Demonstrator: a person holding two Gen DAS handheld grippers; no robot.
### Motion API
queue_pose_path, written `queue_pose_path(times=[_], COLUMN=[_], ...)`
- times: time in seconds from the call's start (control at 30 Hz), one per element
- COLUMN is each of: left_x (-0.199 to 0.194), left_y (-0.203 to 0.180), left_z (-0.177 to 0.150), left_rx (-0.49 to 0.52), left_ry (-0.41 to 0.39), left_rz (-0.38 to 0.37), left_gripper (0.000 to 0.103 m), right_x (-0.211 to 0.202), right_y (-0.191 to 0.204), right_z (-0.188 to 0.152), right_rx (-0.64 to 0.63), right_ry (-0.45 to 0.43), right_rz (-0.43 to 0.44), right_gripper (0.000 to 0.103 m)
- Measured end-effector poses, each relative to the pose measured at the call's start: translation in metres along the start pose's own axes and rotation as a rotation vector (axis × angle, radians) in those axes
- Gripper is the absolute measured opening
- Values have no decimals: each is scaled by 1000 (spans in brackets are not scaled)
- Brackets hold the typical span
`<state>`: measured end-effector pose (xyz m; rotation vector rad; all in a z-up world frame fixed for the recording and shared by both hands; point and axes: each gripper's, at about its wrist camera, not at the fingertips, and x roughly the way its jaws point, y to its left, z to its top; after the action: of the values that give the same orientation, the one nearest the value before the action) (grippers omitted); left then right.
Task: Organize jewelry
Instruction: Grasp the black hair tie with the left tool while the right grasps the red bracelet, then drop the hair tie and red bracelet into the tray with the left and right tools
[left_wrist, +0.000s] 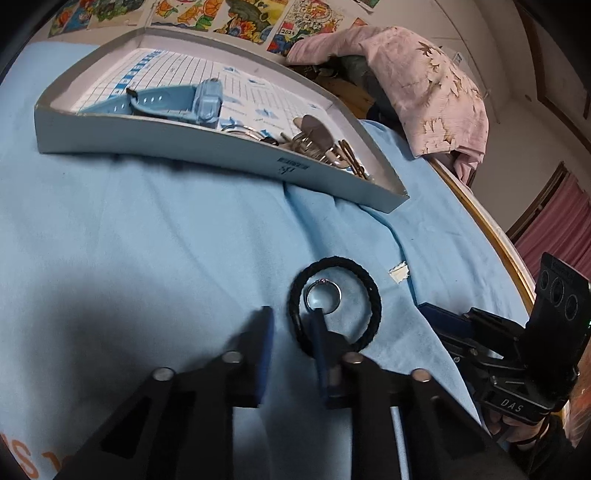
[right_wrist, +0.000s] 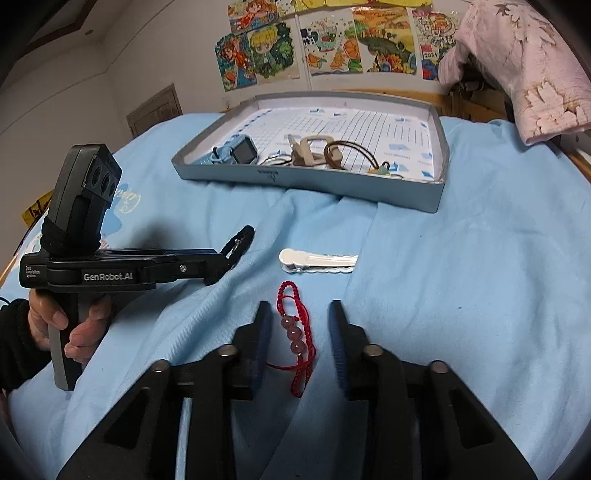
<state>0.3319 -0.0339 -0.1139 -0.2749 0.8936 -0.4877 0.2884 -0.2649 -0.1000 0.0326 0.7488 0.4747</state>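
bedsheet (right_wrist: 461, 277), pale blue and creased, carries everything here. at the far left of the right wrist view, a hand (right_wrist: 64, 325) grips the left gripper (left_wrist: 291, 325), whose fingers stand apart; in its own view, one blue finger (left_wrist: 319, 339) lies across the near rim of a black hair tie (left_wrist: 334, 302), the other on bare sheet beside it. a silver ring (left_wrist: 323, 296) lies inside the hair tie's loop, just ahead of that fingertip. further right in the right wrist view, a white hair clip (right_wrist: 317, 260) lies flat on the sheet, and nearer the camera a red cord bracelet (right_wrist: 297, 336) with three pinkish beads lies between the spread fingers of the right gripper (right_wrist: 299, 317), touched by neither as far as i can tell. behind them sits a shallow grey box lid (right_wrist: 306, 182) holding a light blue watch (right_wrist: 236, 149), a beige clip (right_wrist: 308, 149), brown cords (right_wrist: 343, 151) and other small pieces. at far right, a pink cloth (right_wrist: 524, 66) hangs over the wooden headboard.
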Motion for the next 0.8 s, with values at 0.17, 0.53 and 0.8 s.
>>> queue_pose_path(times=[0.17, 0.53, 0.8], left_x=[-4, -33, -47], left_y=[0, -9, -39], left_z=[-6, -8, 42], left_rx=[6, 30, 86], left_ry=[-22, -87, -182], left_rz=[-27, -14, 86], left_gripper=[5, 5, 5], right_x=[5, -7, -24], right_y=[5, 6, -14], right_z=[-1, -1, 33], right_rx=[-13, -6, 63], right_ry=[35, -18, -182], right_rz=[2, 18, 15], right_gripper=[19, 10, 10])
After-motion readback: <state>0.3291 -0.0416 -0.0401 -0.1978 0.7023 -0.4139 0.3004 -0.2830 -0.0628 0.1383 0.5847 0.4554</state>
